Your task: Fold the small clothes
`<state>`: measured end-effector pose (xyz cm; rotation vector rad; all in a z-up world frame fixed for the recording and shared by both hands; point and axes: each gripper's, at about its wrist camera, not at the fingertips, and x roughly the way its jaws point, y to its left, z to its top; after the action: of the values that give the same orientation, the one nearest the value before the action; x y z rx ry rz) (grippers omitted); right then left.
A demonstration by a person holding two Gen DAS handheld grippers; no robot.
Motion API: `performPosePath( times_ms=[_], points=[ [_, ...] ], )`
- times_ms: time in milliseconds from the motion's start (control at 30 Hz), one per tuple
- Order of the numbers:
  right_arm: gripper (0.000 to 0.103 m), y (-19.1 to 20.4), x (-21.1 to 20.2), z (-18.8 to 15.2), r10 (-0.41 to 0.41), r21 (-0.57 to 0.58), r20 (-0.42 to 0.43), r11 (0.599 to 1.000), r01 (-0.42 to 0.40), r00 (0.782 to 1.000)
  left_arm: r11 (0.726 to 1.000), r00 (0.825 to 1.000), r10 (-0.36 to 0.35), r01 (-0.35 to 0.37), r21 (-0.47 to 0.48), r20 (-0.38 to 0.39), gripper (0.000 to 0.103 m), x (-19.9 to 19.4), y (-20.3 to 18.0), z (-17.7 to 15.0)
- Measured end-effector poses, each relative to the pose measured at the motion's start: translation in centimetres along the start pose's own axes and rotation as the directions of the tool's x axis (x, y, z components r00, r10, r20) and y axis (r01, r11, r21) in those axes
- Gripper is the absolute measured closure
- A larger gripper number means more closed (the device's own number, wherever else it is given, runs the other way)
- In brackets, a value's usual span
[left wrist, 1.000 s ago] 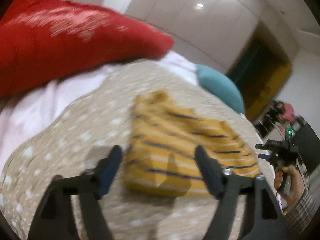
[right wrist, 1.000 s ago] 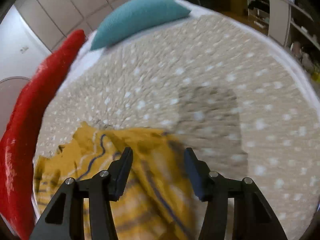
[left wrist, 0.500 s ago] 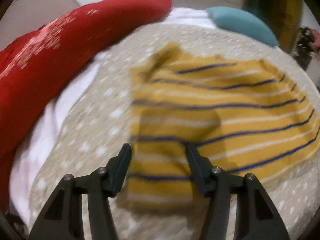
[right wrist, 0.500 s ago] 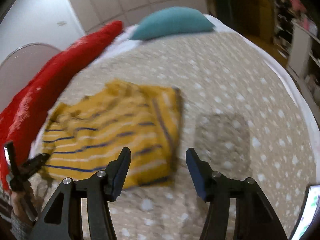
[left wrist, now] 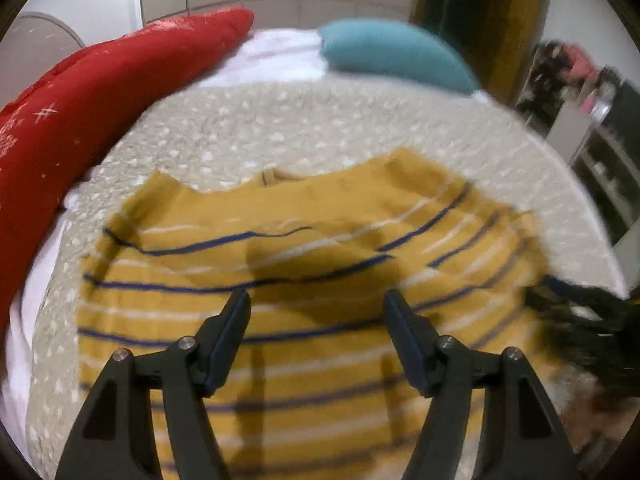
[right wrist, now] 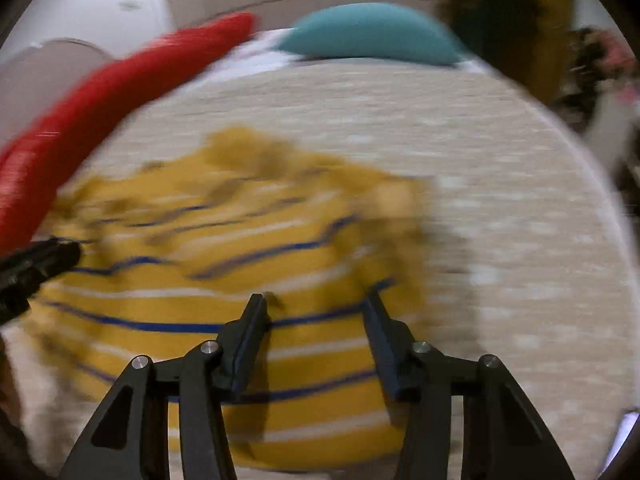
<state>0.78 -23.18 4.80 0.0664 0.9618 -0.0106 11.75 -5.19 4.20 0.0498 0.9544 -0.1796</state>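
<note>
Blur, cut-offs and hidden edges

The right wrist view is motion-smeared: the striped shirt's (right wrist: 224, 280) upper edge is unreadable. In the left wrist view its near hem runs off the frame; the right gripper (left wrist: 580, 312) is a dark blur, jaws indistinct.

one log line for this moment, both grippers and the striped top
left gripper open, over shirt | right gripper open, over shirt | yellow striped shirt lying on dotted bedspread, unheld
</note>
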Motion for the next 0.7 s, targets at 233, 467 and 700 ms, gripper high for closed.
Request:
performPosePath(
  times_ms=[233,467,700],
  points=[
    [0.030,-4.2,-1.9,0.9,0.138,0.090,0.054,0.986,-0.143,0.989,0.997,0.998,-0.058,0.059,-0.041,0.015,0.035,1.7,3.1,-3.9],
    [0.029,2.3,1.0,5.6,0.133,-0.091,0.063,0.988,-0.127,0.989,0.999,0.992,-0.043,0.045,-0.013,0.114,0.031,1.7,2.4,-5.6],
    [0.096,2.8,4.3,6.8,0.153,-0.055,-0.007,0.987,-0.153,0.988,0.997,0.989,-0.068,0.072,-0.029,0.131,0.030,1.1,2.7,-5.6]
  ],
)
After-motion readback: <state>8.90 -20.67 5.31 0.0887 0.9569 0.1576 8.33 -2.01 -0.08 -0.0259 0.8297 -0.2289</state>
